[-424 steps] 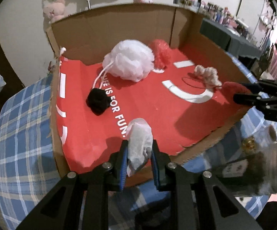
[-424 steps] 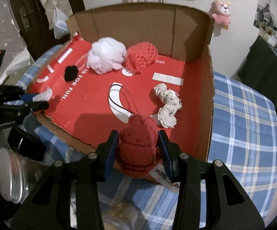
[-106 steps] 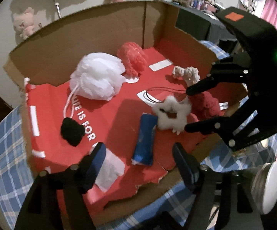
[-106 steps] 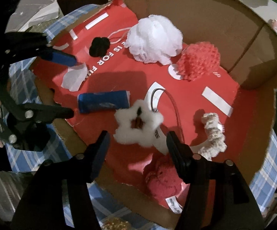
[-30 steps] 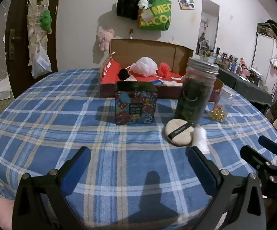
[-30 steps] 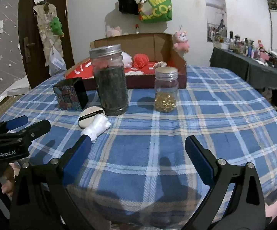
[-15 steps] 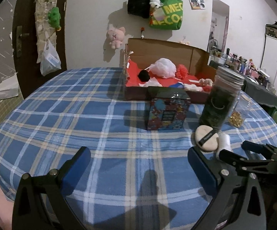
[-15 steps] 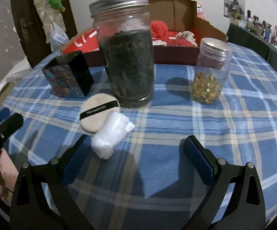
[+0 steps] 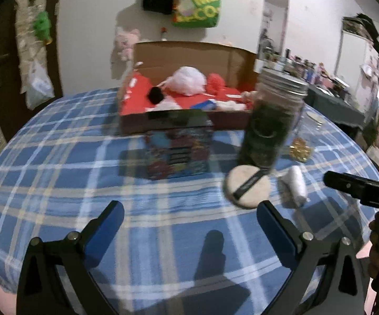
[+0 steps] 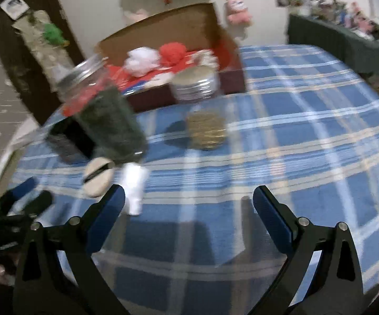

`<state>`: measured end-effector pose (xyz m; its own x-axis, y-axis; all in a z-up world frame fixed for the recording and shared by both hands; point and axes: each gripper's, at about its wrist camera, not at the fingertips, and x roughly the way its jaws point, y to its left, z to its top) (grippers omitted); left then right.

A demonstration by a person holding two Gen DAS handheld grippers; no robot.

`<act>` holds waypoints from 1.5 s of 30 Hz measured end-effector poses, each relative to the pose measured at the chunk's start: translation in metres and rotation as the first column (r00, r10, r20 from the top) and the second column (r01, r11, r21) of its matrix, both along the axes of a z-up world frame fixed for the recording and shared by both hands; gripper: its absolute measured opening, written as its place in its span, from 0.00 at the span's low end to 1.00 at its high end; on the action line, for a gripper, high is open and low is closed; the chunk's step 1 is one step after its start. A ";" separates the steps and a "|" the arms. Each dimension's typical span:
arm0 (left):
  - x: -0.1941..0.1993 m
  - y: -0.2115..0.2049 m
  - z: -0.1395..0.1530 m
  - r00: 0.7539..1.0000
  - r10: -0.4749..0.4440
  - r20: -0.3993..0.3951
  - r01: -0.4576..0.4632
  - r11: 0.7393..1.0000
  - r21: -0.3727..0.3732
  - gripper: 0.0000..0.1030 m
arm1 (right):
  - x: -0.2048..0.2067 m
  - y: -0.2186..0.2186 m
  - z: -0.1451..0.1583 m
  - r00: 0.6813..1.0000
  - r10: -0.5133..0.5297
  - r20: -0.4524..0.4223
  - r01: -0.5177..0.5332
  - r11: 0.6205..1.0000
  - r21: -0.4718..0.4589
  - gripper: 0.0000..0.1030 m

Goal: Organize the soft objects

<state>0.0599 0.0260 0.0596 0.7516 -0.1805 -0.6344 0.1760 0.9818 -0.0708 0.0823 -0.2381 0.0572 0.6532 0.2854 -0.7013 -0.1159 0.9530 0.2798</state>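
Both grippers empty, jaws wide apart, over plaid table.
L gripper [image 9: 189,219] & R gripper [image 10: 188,202] released; powder puff [image 9: 247,186] & white roll [image 9: 293,186] on cloth, 1 o'clock of L gripper; cardboard box [image 9: 189,55] w/ soft items at 12.

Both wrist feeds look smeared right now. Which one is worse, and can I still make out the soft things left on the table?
Right wrist view: heavy motion blur; the tall jar smears diagonally, yet the round puff and white roll stay recognisable. Left wrist view: milder blur; puff and roll are clearer, with the open left claw casting a shadow on the tablecloth. Fisheye curves the table edge in both.
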 end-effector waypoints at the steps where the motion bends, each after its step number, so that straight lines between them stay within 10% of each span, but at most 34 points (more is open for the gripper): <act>1: 0.001 -0.002 0.001 1.000 -0.008 0.000 0.008 1.000 0.001 1.00 | 0.004 0.004 -0.001 1.000 0.028 -0.010 -0.027 1.000 0.011 0.97; 13: 0.014 -0.004 0.003 1.000 -0.029 -0.013 0.030 0.998 0.055 1.00 | 0.031 0.051 -0.012 0.992 0.096 -0.083 -0.108 0.982 -0.153 0.97; 27: 0.036 -0.042 -0.009 0.986 -0.151 -0.070 0.156 0.984 0.083 1.00 | 0.023 -0.011 0.007 0.997 0.047 -0.060 -0.048 0.998 -0.026 0.97; 31: 0.043 -0.052 -0.012 0.982 -0.163 -0.093 0.172 0.981 0.091 0.81 | 0.022 0.000 0.006 0.994 0.099 -0.037 -0.101 0.992 -0.070 0.97; 39: 0.052 -0.062 -0.020 0.977 -0.176 -0.123 0.187 0.978 0.087 0.75 | 0.015 0.029 -0.005 0.990 0.144 0.008 -0.139 0.970 -0.201 0.96; 41: 0.052 -0.064 -0.021 0.974 -0.189 -0.127 0.200 0.977 0.079 0.61 | 0.013 0.032 -0.008 0.987 0.161 0.021 -0.153 0.968 -0.200 0.85; 43: 0.052 -0.066 -0.020 0.963 -0.233 -0.137 0.241 0.970 0.041 0.34 | 0.010 0.033 -0.008 0.984 0.176 0.033 -0.167 0.968 -0.188 0.37; 45: 0.048 -0.068 -0.017 0.956 -0.262 -0.133 0.266 0.964 0.017 0.25 | 0.007 0.031 -0.006 0.980 0.197 0.033 -0.191 0.972 -0.139 0.27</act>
<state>0.1082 -0.0415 0.0421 0.5921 -0.3382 -0.7315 0.4209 0.9038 -0.0771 0.0892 -0.2075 0.0509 0.6271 0.3150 -0.7124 -0.3117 0.9396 0.1412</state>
